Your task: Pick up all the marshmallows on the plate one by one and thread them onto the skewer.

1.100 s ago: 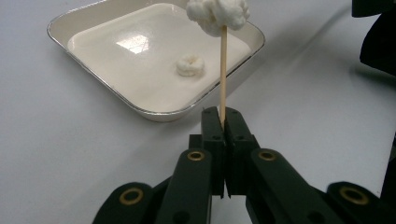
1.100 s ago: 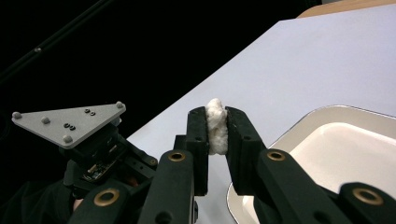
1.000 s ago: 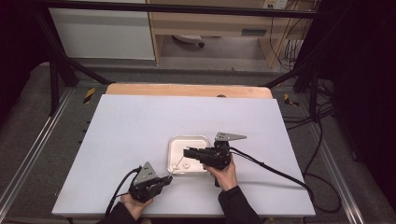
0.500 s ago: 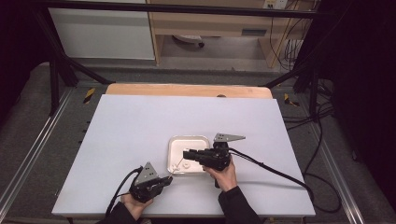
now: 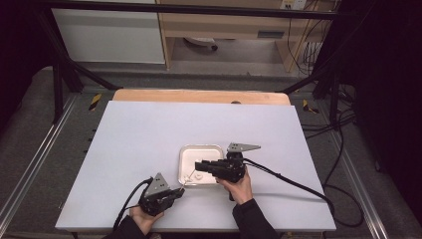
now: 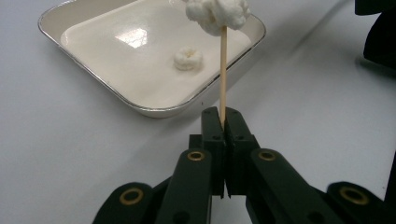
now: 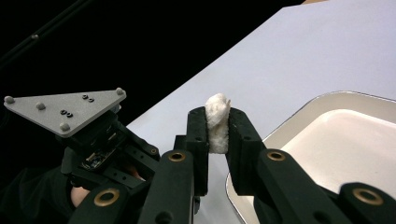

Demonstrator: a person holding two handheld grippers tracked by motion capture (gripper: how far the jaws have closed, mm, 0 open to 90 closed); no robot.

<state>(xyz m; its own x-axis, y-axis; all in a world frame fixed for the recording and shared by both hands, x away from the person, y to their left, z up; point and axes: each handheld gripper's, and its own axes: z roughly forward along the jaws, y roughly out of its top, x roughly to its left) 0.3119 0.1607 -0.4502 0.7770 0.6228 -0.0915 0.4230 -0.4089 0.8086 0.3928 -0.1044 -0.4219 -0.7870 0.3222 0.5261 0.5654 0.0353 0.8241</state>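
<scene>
On the white surface (image 5: 149,139) a shallow white tray (image 5: 188,152) with a metal rim sits near the person's edge, and both claws work beside it. The left claw (image 6: 223,122) rests low at the near left of the tray, its jaws closed tight on the bottom end of a thin wooden skewer (image 6: 223,70). The skewer stands up from the jaws and carries a fluffy white marshmallow lump (image 6: 215,13) threaded on its upper end, which in the left gripper view hangs above the tray's near corner. One small white marshmallow piece (image 6: 188,58) lies loose on the tray floor, well apart from the skewer. In the high view the left claw (image 5: 180,189) points toward the tray's near left corner, held in the left hand (image 5: 144,216). The right claw (image 7: 218,128) is pinched narrowly on another marshmallow (image 7: 217,122), a soft white piece squeezed upright between the two pads so that its top bulges above the jaws. In the high view the right claw (image 5: 198,166) reaches leftward over the tray's near half, carried by the right hand (image 5: 239,186), whose dark sleeve comes in from the bottom edge. From the right gripper view the left claw's grey three-cornered plate (image 7: 65,109) shows beyond, at the left.
</scene>
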